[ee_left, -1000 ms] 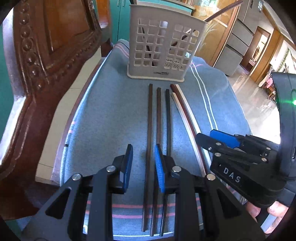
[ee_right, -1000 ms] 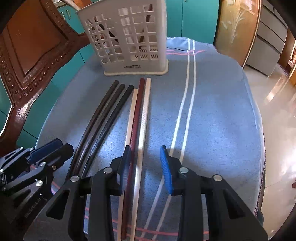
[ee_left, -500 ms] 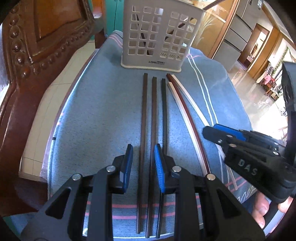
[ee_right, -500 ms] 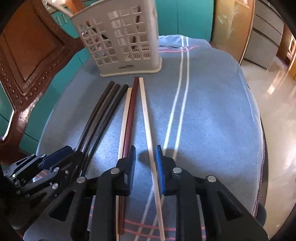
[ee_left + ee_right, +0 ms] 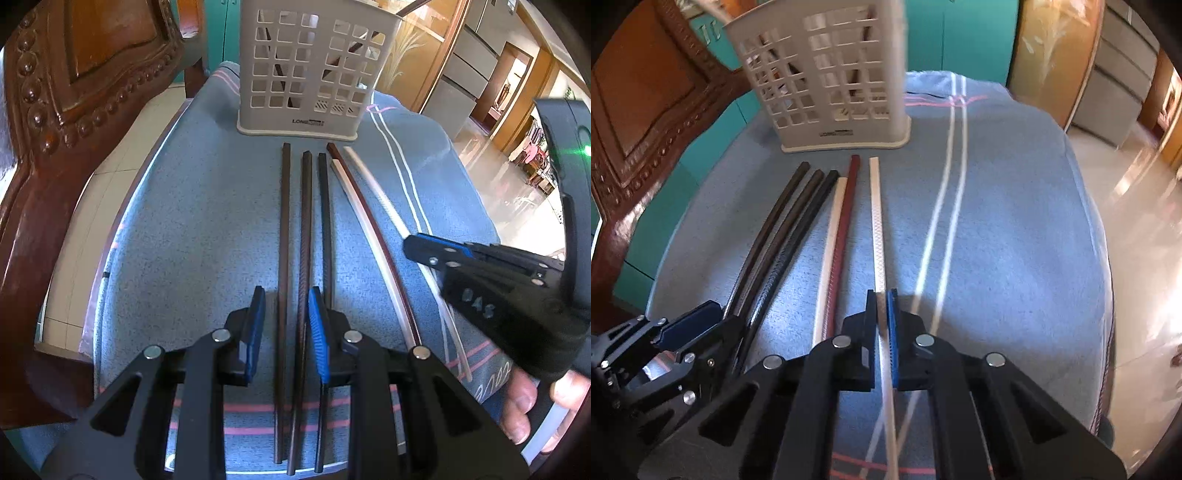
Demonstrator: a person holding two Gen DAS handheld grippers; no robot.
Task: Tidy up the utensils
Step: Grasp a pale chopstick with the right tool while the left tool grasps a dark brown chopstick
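Carved wooden chair (image 5: 74, 122) at left of blue striped cloth (image 5: 192, 229). Teal cabinet doors (image 5: 979, 40) behind. Glossy tiled floor (image 5: 1137, 206) at right, sunlit.

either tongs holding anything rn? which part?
Right tongs shut on the white chopstick, gripping its near half. Left tongs open, straddling two dark chopsticks, holding nothing.

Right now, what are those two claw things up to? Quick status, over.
Right gripper shut on white chopstick. Left gripper open, straddling dark chopsticks. Basket ahead, path unobstructed.
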